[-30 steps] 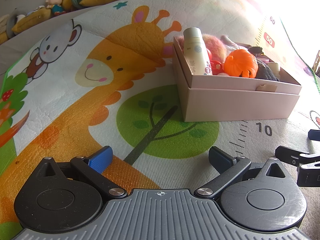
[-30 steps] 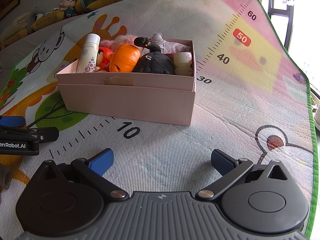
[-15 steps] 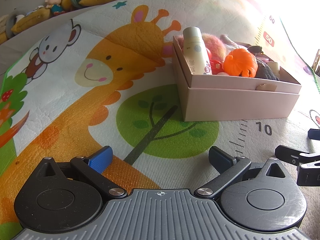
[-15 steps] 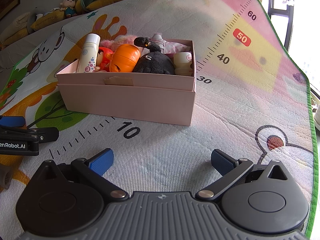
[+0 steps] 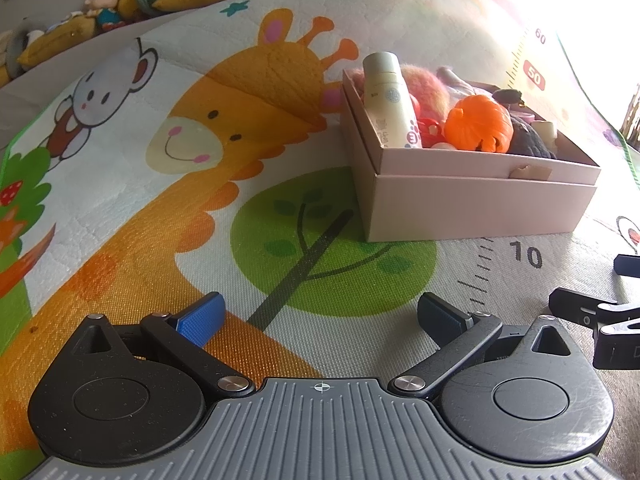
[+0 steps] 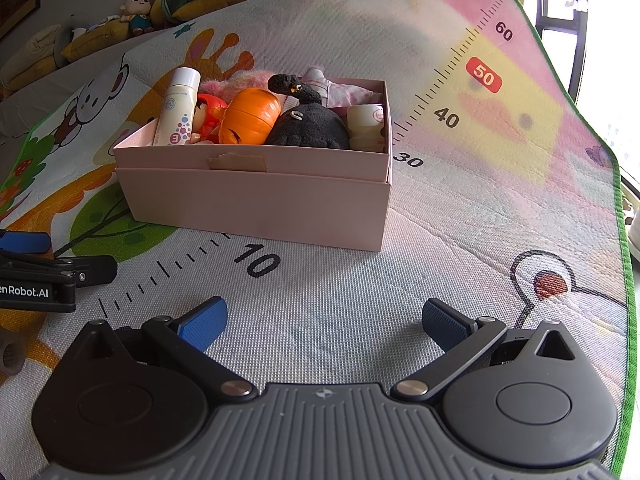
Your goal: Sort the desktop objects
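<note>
A pink cardboard box [image 6: 256, 204] stands on the play mat and also shows in the left wrist view [image 5: 476, 208]. It holds a white bottle [image 6: 176, 108], an orange pumpkin toy [image 6: 250, 118], a black plush [image 6: 308, 126], a red figure [image 6: 206, 114], a small cream bottle [image 6: 366, 126] and pink plush and cloth. My left gripper [image 5: 318, 318] is open and empty, low over the mat in front of the box's left corner. My right gripper [image 6: 324, 324] is open and empty, in front of the box's right part.
The cartoon play mat [image 5: 200, 140] has a printed ruler [image 6: 440, 100] and a green edge [image 6: 624, 240] at the right. Stuffed toys and cushions [image 5: 120, 0] line the back. Each gripper's tip shows at the side of the other's view [image 6: 60, 272].
</note>
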